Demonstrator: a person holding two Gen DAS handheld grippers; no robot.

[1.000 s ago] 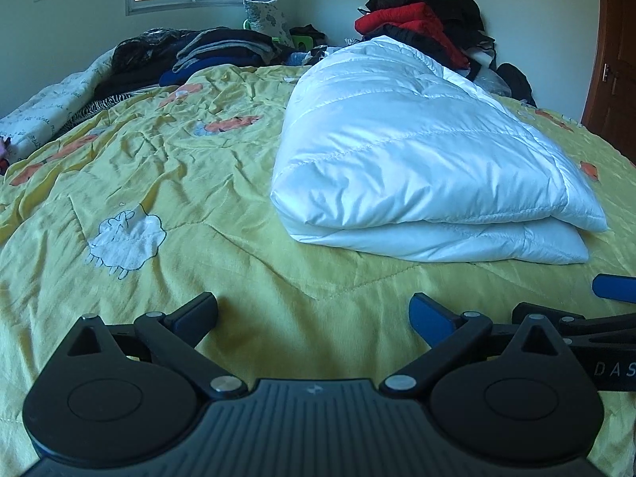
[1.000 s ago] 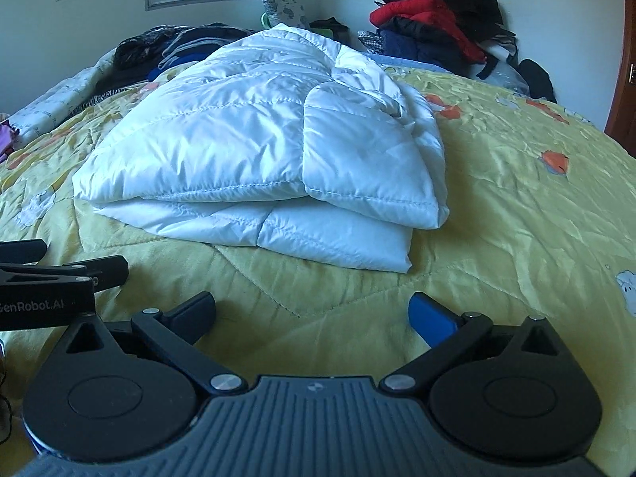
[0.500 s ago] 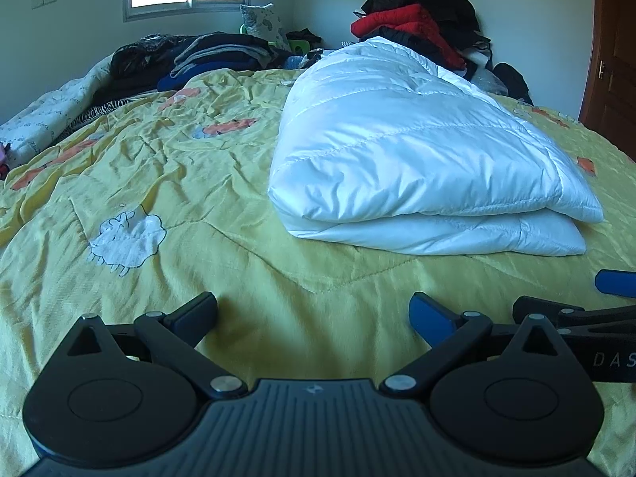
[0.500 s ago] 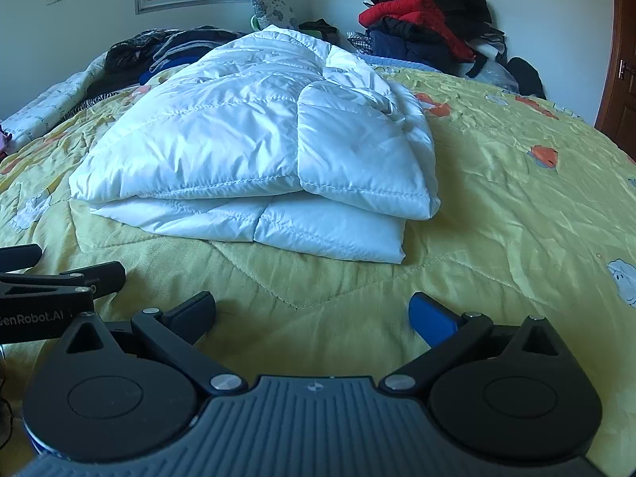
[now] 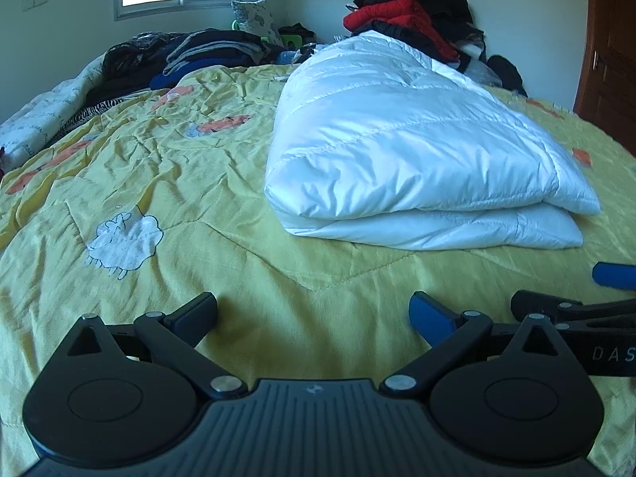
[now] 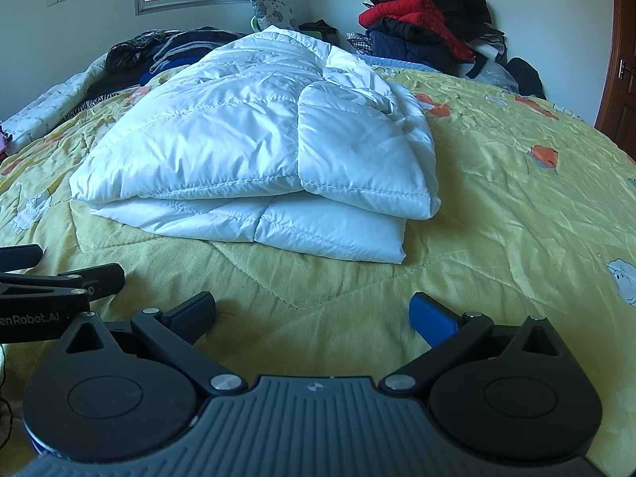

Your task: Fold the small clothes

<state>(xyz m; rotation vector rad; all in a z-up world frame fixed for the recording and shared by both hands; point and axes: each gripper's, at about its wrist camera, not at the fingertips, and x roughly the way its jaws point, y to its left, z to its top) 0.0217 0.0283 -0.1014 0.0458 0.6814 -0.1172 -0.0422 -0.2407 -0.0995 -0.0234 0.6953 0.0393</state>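
Both tools have drawn back toward the near edge of the bed since the earlier frames: the white padded jacket [image 5: 417, 159] sits slightly farther off and higher in each view, and a wider strip of yellow quilt [image 5: 198, 183] shows in front of it. The jacket itself has not shifted; it lies folded in layers on the quilt, one panel lapped over the right side in the right wrist view [image 6: 357, 151].

Left tool [image 5: 314, 312]: fingers spread wide, holding nothing, hovering low over bare quilt, well apart from the jacket. Right tool [image 6: 312, 312]: likewise spread, empty, clear of the garment.

Judgement: the retreat with both tools empty suggests that the fold on this jacket is finished or nearly so. Stacks of dark clothes [image 5: 190, 51] and a red-and-black heap [image 6: 429, 20] lie at the far side of the bed.
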